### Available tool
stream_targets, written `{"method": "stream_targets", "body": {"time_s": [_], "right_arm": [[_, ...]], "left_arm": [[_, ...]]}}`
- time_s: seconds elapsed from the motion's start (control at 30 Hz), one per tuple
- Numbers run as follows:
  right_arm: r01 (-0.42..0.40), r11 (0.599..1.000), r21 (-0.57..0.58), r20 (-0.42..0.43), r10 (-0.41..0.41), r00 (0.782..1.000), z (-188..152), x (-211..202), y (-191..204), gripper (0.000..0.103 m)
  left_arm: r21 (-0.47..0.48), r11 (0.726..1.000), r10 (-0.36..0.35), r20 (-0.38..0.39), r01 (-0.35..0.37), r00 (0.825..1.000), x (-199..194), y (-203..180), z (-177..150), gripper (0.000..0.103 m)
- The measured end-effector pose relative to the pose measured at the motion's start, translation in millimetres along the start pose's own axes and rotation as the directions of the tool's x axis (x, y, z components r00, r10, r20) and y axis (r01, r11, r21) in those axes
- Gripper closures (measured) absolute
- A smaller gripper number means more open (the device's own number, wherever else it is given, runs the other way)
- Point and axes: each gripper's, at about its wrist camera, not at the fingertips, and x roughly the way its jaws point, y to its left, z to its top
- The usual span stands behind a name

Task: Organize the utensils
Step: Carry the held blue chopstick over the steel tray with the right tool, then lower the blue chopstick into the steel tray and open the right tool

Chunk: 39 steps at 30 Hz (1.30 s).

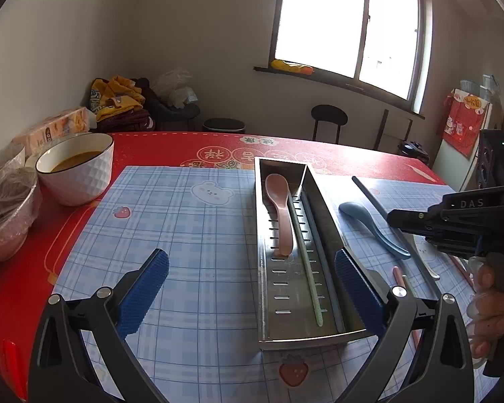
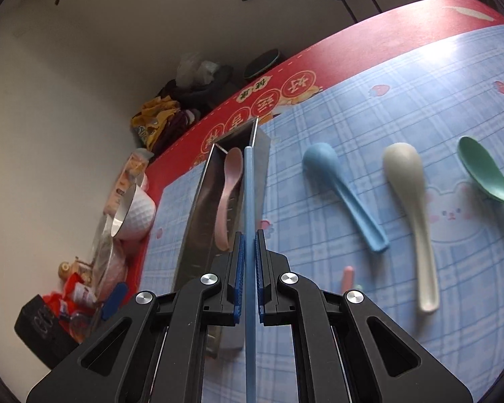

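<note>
Two compartments run the length of the steel utensil tray (image 1: 263,235), a long perforated trough lying on the blue plaid mat (image 1: 191,235). A pink spoon (image 1: 280,215) lies bowl-up in the left compartment, and a pale green chopstick (image 1: 307,262) rests along the divider beside it.

The right gripper (image 2: 248,268) is clenched on a blue chopstick (image 2: 248,194), which stands straight out between the blue pads, its far tip over the tray's right side. From the left wrist view the stick shows as a dark rod slanting up from that gripper's black body. Whether the tip touches the tray cannot be told.

The left gripper (image 1: 252,288) hangs spread wide, its fingers (image 1: 151,288) straddling the near end of the tray and grasping nothing.

Right of the tray, on the mat, lie a blue spoon (image 2: 346,198), a cream spoon (image 2: 413,221) and a green spoon (image 2: 487,174); the green one is cut off by the picture's edge. A pink chopstick (image 2: 347,275) peeks from behind the right gripper, mostly hidden.

Left of the mat, on the red tablecloth (image 1: 171,144), a white bowl (image 1: 77,174) holds brown liquid; a bowl beside it is wrapped in plastic, its contents hard to make out.
</note>
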Motion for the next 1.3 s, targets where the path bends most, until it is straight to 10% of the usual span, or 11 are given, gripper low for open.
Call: {"method": "stream_targets", "body": {"time_s": [1.3], "right_arm": [[0.162,0.984,-0.078,-0.01,-0.163,0.987,19,74,33,0.095]], "left_arm": [[-0.085,0.995,0.058,-0.013,-0.059,0.998,3,22,2,0.006]]}}
